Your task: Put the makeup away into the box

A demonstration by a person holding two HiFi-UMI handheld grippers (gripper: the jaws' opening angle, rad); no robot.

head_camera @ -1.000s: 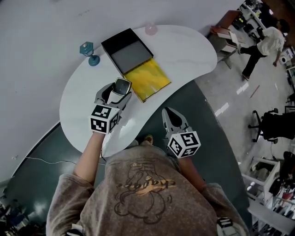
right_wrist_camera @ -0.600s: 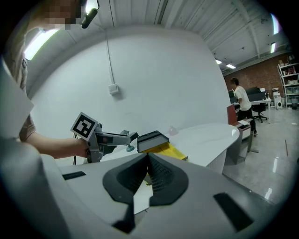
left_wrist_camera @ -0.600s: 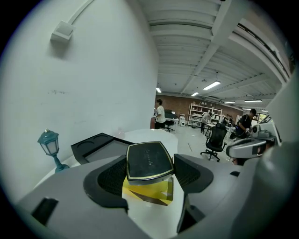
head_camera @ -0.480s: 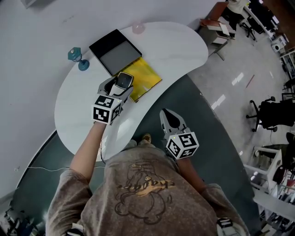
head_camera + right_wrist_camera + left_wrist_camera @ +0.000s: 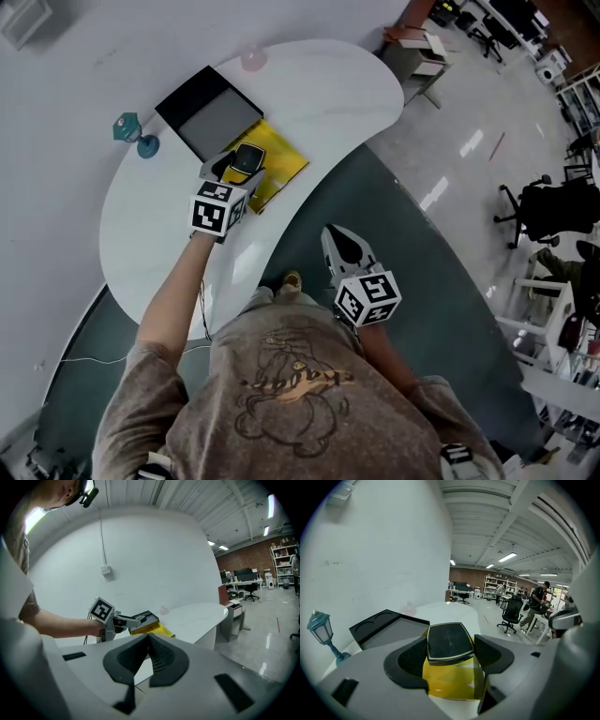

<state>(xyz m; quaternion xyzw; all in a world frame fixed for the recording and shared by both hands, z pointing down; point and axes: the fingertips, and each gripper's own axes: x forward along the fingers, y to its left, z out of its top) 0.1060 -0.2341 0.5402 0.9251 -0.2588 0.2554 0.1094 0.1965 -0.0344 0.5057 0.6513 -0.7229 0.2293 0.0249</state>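
I see the box (image 5: 208, 114) on the table (image 5: 319, 94), a lamp ornament (image 5: 132, 134) left of it, 1 compact (image 5: 247, 159) over its near half.

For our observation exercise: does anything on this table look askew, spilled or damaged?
Nothing stands out. The black box lies flat on the white table, the blue lamp stands upright, and the left gripper holds the compact level. No spill or damage shows.

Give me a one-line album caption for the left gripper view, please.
Left claw grips a dark makeup compact over a yellow sheet, black box and teal lamp ornament nearby.
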